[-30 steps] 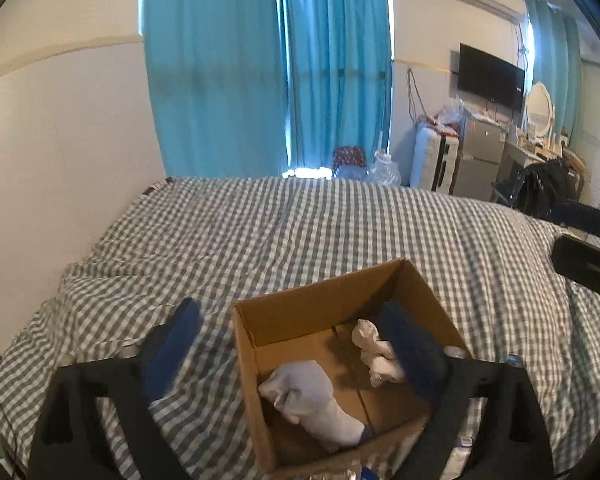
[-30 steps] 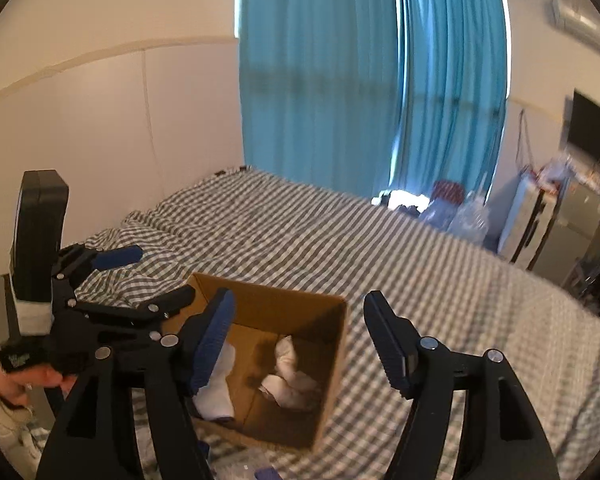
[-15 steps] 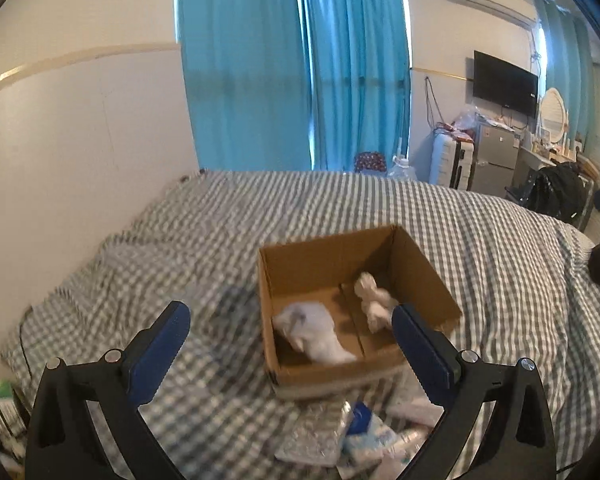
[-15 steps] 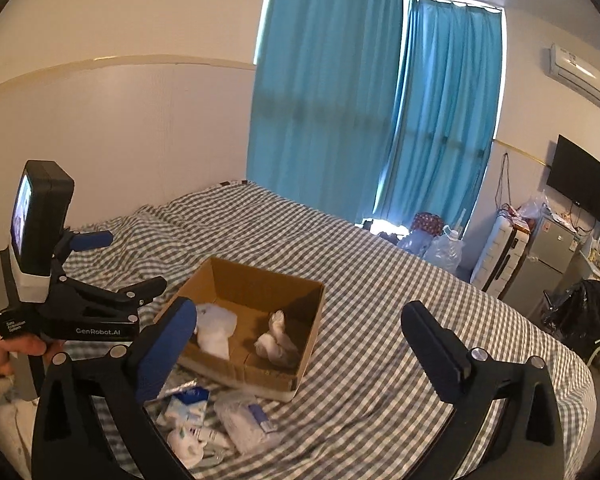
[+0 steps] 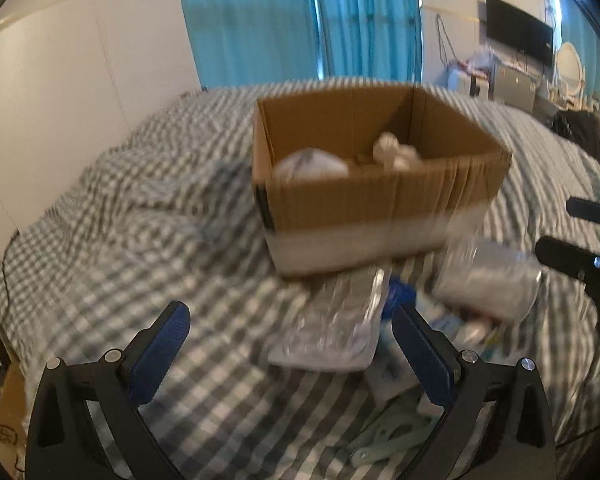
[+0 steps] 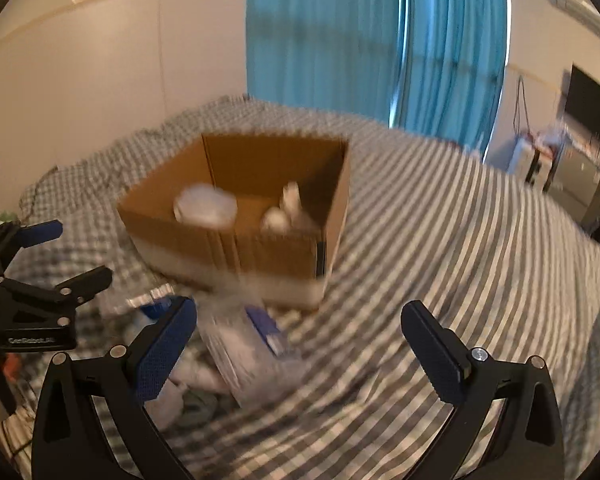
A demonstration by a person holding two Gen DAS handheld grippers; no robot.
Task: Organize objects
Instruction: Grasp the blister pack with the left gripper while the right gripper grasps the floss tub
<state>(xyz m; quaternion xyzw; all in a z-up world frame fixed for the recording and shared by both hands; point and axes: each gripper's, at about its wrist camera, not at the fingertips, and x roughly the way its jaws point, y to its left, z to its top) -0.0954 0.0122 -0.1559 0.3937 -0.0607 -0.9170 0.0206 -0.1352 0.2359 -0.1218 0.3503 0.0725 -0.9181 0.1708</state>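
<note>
The bed (image 5: pixel 148 208) fills most of the room, its grey checked cover rumpled toward the wall. On it sits an open cardboard box (image 5: pixel 363 208) with two pale bundles already inside. In front of the box, on the near side, lies a loose heap of small packets still to be put away: a clear plastic pack (image 5: pixel 335 328), a second, rounder clear pack (image 5: pixel 487 284) just to its right, and some smaller blue-and-white sachets between and beneath them, too blurred to name.

The step in hand looks like picking the next packet from that heap. To do it well, I would settle on one packet, come down over it squarely so both pads meet its flat sides, and close gently, since the wrap looks slippery and crushable. Taking the top one first should keep the rest from dragging along.

Both tools tilt downward toward the heap. The left hand-held gripper (image 5: pixel 288 356) stands wide with nothing between its blue pads; the clear plastic pack shows in the gap ahead of it, apart from either pad. The right hand-held gripper (image 6: pixel 300 344) is also wide and empty, its jaws having just been opening, and it hangs over the right side of the heap, a blue-labelled pack (image 6: pixel 256 344) showing between the pads.
</note>
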